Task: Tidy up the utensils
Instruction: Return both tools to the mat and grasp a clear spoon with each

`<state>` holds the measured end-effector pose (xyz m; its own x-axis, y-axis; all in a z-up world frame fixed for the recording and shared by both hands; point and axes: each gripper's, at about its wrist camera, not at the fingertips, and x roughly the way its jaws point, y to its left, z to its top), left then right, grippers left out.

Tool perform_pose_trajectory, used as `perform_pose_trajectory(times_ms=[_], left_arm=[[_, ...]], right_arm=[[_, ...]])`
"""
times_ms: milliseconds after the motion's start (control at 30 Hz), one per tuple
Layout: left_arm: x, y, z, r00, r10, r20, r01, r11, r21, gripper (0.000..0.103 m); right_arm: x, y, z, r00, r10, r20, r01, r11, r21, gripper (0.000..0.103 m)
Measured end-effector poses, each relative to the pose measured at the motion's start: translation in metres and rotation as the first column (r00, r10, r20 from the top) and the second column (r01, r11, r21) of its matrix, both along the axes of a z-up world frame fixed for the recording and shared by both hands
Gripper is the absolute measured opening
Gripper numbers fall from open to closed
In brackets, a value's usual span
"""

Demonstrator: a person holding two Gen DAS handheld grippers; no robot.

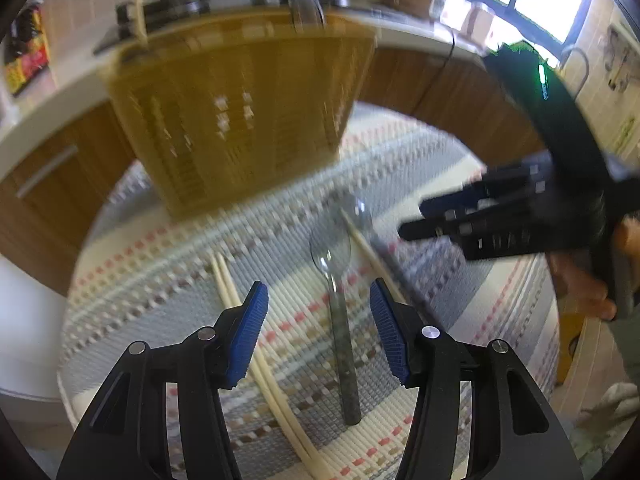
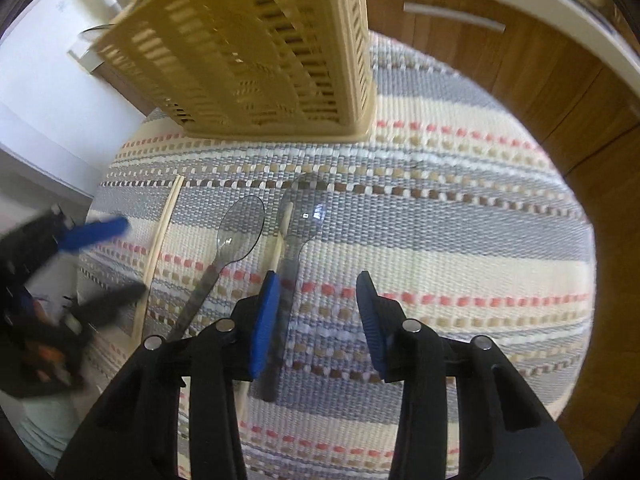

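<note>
Two clear grey plastic spoons lie on a striped woven mat (image 1: 460, 280). The left spoon (image 1: 334, 276) (image 2: 232, 240) lies between my left gripper's open fingers. The right spoon (image 1: 360, 210) (image 2: 298, 224) lies just right of my right gripper's left pad (image 2: 264, 320). A pair of pale chopsticks (image 1: 240, 320) (image 2: 160, 240) lies left of the spoons; a single chopstick (image 1: 368, 252) (image 2: 280, 236) lies against the right spoon. A tan slotted utensil basket (image 1: 240, 112) (image 2: 260, 48) stands behind them. My left gripper (image 1: 319, 300) (image 2: 100, 256) and right gripper (image 2: 318, 292) (image 1: 412, 216) are both open and empty.
The mat (image 2: 440, 220) covers a small round table. Wooden cabinets (image 2: 520, 60) with a white counter (image 1: 52, 100) stand behind it. A spoon and a chopstick stand in the basket, seen in the left wrist view (image 1: 308, 4).
</note>
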<state>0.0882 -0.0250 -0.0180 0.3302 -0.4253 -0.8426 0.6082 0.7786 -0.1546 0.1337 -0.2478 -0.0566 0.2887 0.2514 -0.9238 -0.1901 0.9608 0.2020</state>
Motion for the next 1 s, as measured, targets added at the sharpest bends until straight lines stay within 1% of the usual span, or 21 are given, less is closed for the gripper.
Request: perform_pose_trajectory(times_ms=[33, 100, 167, 200, 233, 367, 567, 633, 667, 733, 767, 833, 900, 1000], left_arm=[[0.001, -0.003, -0.005, 1.0, -0.003, -0.013, 0.003, 1.0, 0.015, 0.049], [0.001, -0.011, -0.013, 1.0, -0.009, -0.03, 0.01, 0.999, 0.038, 0.049], [0.004, -0.018, -0.019, 0.999, -0.012, -0.037, 0.014, 0.998, 0.059, 0.043], [0.004, -0.021, -0.022, 0.999, -0.017, -0.041, 0.019, 0.998, 0.067, 0.038], [0.004, -0.024, -0.025, 0.999, -0.022, -0.047, 0.025, 0.997, 0.076, 0.035], [0.007, -0.034, -0.031, 0.999, -0.03, -0.039, 0.034, 0.992, 0.122, 0.035], [0.006, -0.049, -0.04, 1.0, -0.026, -0.014, 0.028, 0.981, 0.19, 0.034], [0.006, -0.053, -0.044, 0.999, -0.03, -0.021, 0.034, 0.98, 0.197, 0.029], [0.006, -0.057, -0.046, 0.999, -0.031, -0.022, 0.035, 0.979, 0.2, 0.028], [0.007, -0.067, -0.051, 0.999, -0.03, -0.015, 0.033, 0.978, 0.204, 0.027], [0.008, -0.068, -0.05, 0.999, -0.029, -0.016, 0.032, 0.979, 0.203, 0.027], [0.012, -0.069, -0.05, 0.999, -0.021, -0.024, 0.026, 0.98, 0.195, 0.027], [0.014, -0.064, -0.047, 0.999, -0.019, -0.027, 0.024, 0.981, 0.192, 0.027], [0.019, -0.067, -0.045, 1.0, -0.02, -0.025, 0.024, 0.979, 0.203, 0.027]], right_arm=[[0.003, 0.001, -0.003, 1.0, 0.001, -0.008, -0.001, 1.0, 0.001, 0.037], [0.009, 0.003, -0.007, 1.0, 0.004, -0.015, -0.004, 1.0, -0.005, 0.037], [0.015, 0.006, -0.011, 1.0, 0.007, -0.026, -0.007, 1.0, 0.004, 0.035], [0.017, 0.008, -0.013, 0.999, 0.009, -0.03, -0.009, 1.0, 0.008, 0.034], [0.02, 0.01, -0.014, 0.999, 0.013, -0.032, -0.012, 1.0, 0.01, 0.03], [0.024, 0.023, -0.02, 0.999, 0.035, -0.028, -0.035, 0.999, -0.003, 0.026], [0.026, 0.046, -0.025, 0.998, 0.06, -0.007, -0.061, 0.996, -0.059, 0.022], [0.022, 0.049, -0.026, 0.998, 0.067, -0.006, -0.067, 0.995, -0.069, 0.021], [0.021, 0.05, -0.027, 0.997, 0.071, -0.009, -0.071, 0.995, -0.075, 0.021], [0.016, 0.05, -0.027, 0.998, 0.068, -0.016, -0.069, 0.994, -0.085, 0.02], [0.014, 0.049, -0.028, 0.998, 0.062, -0.023, -0.064, 0.994, -0.092, 0.02], [0.003, 0.035, -0.028, 0.998, 0.052, -0.038, -0.056, 0.993, -0.104, 0.02], [0.0, 0.032, -0.028, 0.997, 0.051, -0.055, -0.056, 0.993, -0.103, 0.02], [0.0, 0.034, -0.029, 0.996, 0.06, -0.068, -0.067, 0.992, -0.11, 0.02]])
